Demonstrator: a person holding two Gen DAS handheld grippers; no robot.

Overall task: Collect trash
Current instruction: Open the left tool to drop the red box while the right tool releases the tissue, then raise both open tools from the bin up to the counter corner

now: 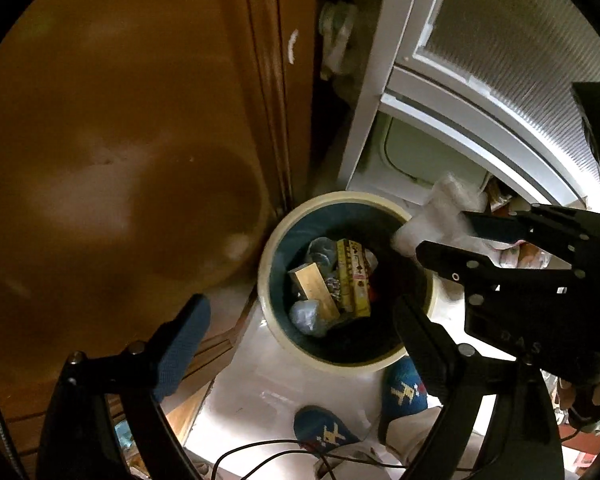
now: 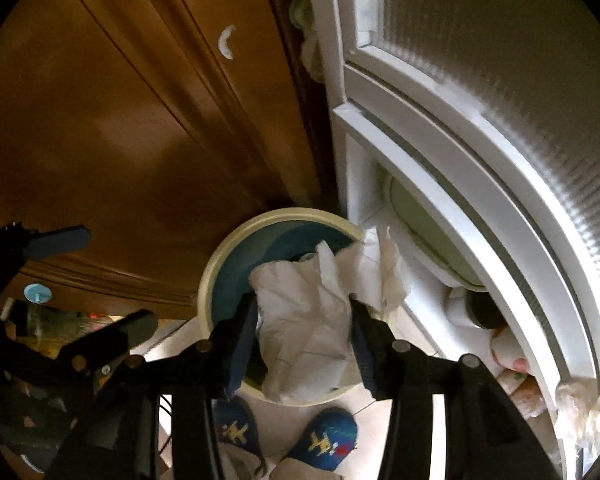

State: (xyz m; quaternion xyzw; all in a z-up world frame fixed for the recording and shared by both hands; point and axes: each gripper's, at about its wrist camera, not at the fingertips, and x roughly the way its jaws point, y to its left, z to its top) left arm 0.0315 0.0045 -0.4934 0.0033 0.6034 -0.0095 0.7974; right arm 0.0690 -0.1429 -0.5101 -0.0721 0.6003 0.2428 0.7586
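One crumpled white paper (image 2: 306, 320) sits pinched between the right gripper (image 2: 304, 340) jaws, right over the cream-rimmed bin (image 1: 268, 236) already holding scraps; the left gripper (image 1: 300, 328) hangs spread wide and empty beside it; blue slippers (image 2: 326, 442) stand below, wooden cabinet (image 1: 120, 120) behind

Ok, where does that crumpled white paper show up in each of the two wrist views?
Left wrist view: the crumpled white paper is right of centre, over the far right rim of the trash bin, between the right gripper fingers.
Right wrist view: the paper sits low in the centre, between that gripper's fingers, above the bin.
Shared landmark: the cream-rimmed bin with a blue liner.
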